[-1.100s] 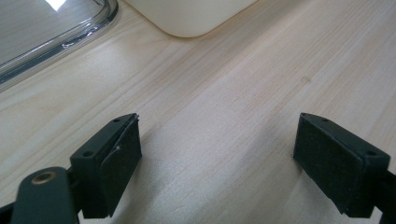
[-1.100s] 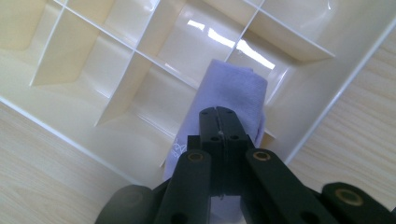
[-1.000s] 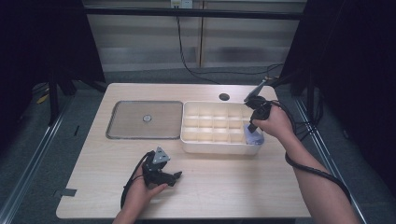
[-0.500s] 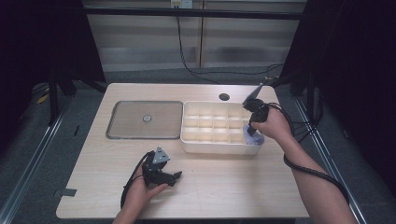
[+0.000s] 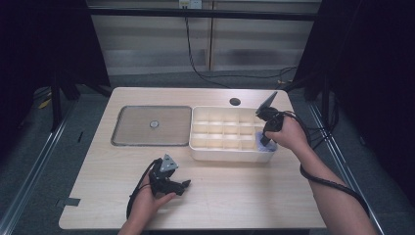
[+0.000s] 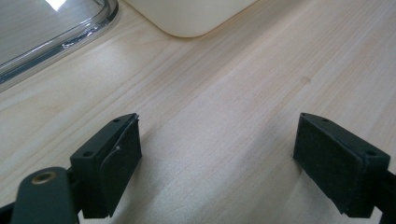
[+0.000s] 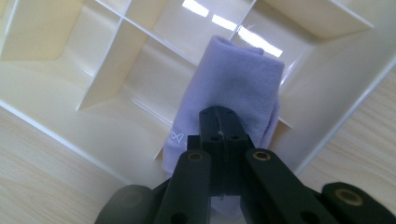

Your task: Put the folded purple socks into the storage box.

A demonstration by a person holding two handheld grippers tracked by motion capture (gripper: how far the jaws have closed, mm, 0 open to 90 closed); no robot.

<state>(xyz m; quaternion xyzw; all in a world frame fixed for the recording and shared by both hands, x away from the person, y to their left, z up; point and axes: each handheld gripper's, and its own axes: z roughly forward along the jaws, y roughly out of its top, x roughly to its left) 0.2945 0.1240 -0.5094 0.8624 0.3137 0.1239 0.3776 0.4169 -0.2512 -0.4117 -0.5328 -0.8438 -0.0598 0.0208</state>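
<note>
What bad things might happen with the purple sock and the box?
The right gripper is shut on the purple sock over a divider of the white box, so the sock may straddle two compartments. Pushing might slide the box. A sock edge could hang over the rim.

- I take this for a lab or test booth, not a home; black curtains (image 5: 44, 44) hang on both sides of my view
- One pale wooden tabletop (image 5: 235, 196) stands alone on grey floor (image 5: 29, 161); metal rails (image 5: 34, 161) run along its flanks
- A wall socket (image 5: 190, 4) feeds black cables (image 5: 195, 54) down past bare panels; tape marks (image 5: 67, 201) sit by the tabletop's near corner
</note>
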